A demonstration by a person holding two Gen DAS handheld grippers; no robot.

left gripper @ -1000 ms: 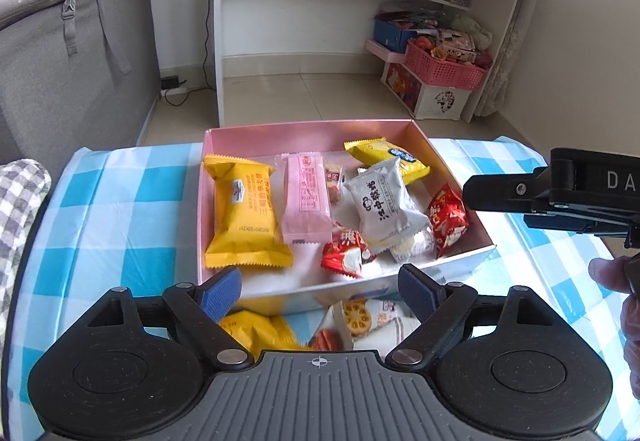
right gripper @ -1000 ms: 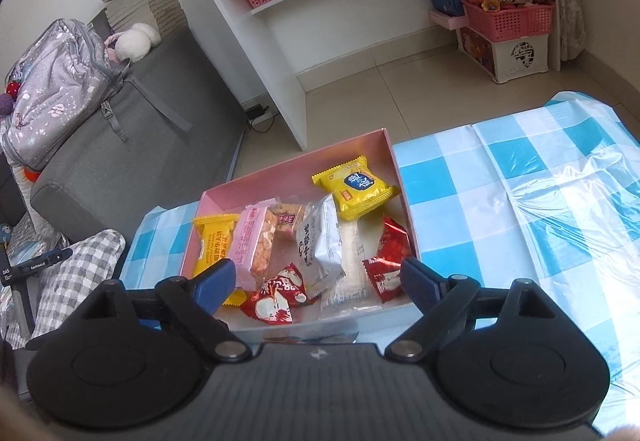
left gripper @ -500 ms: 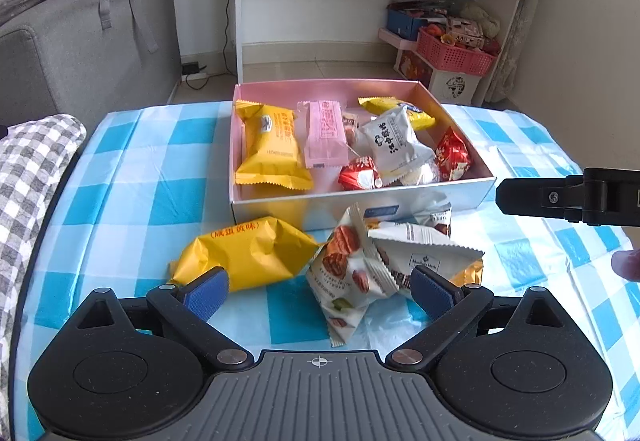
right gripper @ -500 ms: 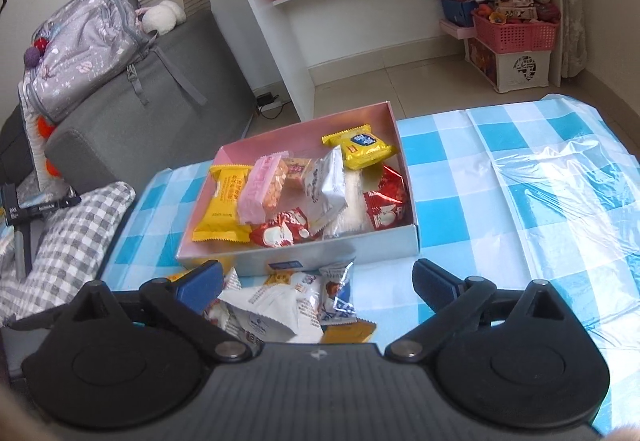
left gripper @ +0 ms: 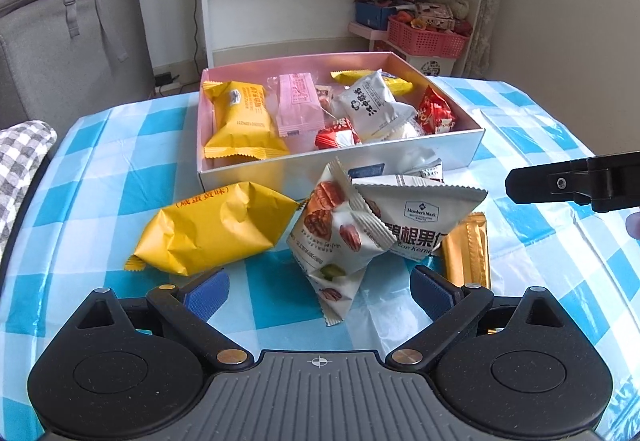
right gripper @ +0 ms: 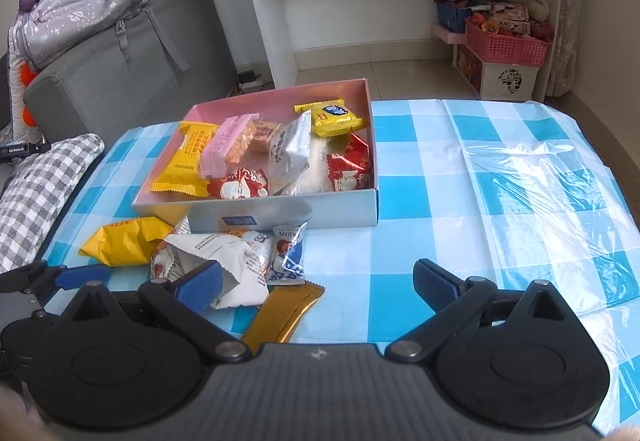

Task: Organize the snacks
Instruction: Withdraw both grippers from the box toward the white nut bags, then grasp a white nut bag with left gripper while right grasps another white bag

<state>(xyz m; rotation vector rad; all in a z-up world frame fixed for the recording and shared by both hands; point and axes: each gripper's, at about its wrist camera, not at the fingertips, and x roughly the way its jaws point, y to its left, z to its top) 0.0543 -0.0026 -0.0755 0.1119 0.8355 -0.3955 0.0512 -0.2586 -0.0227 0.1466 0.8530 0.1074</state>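
Right now the nut bag [left gripper: 336,237] lies on the table just ahead of the left gripper [left gripper: 318,287], between its wide-spread empty jaws, long side pointing forward. The right gripper [right gripper: 316,279] is spread too, further off.

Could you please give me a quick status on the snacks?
Both hand-held grippers open, empty: left, right. Loose packets on table before box. Nothing blocking.

Gold bar [left gripper: 467,253] partly behind nut packet [left gripper: 416,217]
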